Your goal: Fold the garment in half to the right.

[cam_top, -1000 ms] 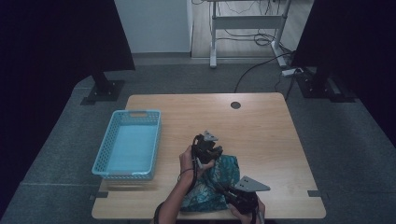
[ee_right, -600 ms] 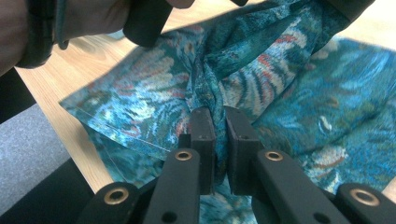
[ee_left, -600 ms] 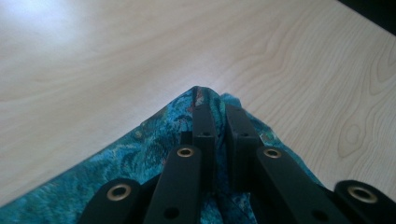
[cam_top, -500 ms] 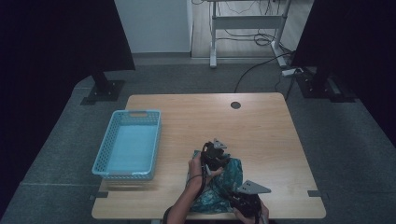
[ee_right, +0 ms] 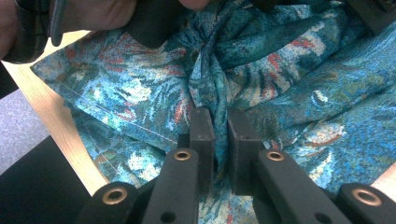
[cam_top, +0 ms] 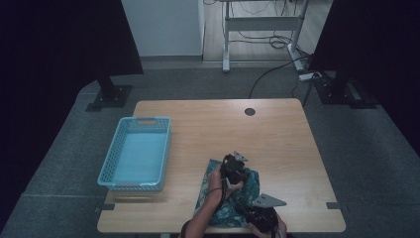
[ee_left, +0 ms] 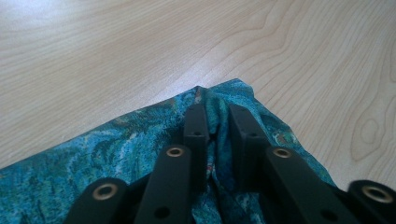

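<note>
From the high view, the teal patterned cloth (cam_top: 233, 198) lies bunched on the counter (cam_top: 277, 134), near its front edge and to the right of the blue basket (cam_top: 136, 153), well apart from it. The left claw (cam_top: 234, 167) sits on the cloth's far edge, the right claw (cam_top: 261, 218) at its near edge, apparently to handle the fabric from both ends.

Over to the left gripper view: the left claw (ee_left: 218, 123) has just been opening. A ridge of cloth (ee_left: 140, 140) runs up between its jaws, now looser, likely a release at that corner.

Right gripper view now: the right claw (ee_right: 219, 128) is pressed together on a raised fold of cloth (ee_right: 140, 93), pinching it firmly, probably to anchor that side.
</note>
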The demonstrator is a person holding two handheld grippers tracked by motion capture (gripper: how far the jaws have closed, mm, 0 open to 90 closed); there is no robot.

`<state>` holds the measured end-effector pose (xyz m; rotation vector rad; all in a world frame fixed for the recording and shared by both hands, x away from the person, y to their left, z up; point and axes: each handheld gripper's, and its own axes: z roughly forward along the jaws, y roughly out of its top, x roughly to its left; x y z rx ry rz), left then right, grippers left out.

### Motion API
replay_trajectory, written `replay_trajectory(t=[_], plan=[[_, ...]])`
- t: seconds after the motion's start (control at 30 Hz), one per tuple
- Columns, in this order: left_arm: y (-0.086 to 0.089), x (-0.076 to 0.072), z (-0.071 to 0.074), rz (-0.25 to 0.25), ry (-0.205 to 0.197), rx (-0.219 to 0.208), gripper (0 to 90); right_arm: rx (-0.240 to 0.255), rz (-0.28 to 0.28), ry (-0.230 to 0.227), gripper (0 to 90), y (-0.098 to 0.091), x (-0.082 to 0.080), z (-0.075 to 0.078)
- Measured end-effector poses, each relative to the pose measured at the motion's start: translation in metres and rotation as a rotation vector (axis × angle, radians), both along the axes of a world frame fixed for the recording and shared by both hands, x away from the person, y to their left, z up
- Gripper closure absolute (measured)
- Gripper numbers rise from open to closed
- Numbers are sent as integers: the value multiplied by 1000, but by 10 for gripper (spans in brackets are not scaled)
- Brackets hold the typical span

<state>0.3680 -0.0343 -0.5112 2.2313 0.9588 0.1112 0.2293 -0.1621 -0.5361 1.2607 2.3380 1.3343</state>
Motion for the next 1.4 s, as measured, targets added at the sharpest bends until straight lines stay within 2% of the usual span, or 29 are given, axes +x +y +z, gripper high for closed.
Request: replay_trajectory(t=[0.17,0.3,0.43,0.6,0.77,0.9,1.1,1.23,1.4], plan=[[0,-1,0,-5,-2,9,688,-4,2,7,815,1,1,-3],[4,-7,11,-18,-36,-28,636,-5,7,0,807,-1,1,-2],[19,-15,29,-22,-70,-94,608,-1,13,0,776,-3,1,-1],[49,-24,43,-10,-108,-117,576,8,17,-16,711,-6,0,4],[77,-25,39,32,-124,-100,570,9,24,-31,742,-11,-3,11],[88,-26,28,47,-113,-79,572,8,12,-25,733,-15,-10,11],[91,-28,20,39,-103,-60,568,-48,40,-7,740,-19,-18,6],[90,-30,20,34,-104,-58,568,-26,42,-11,618,-17,-15,14],[86,-31,17,28,-105,-48,567,-45,69,-31,618,-8,-3,26]])
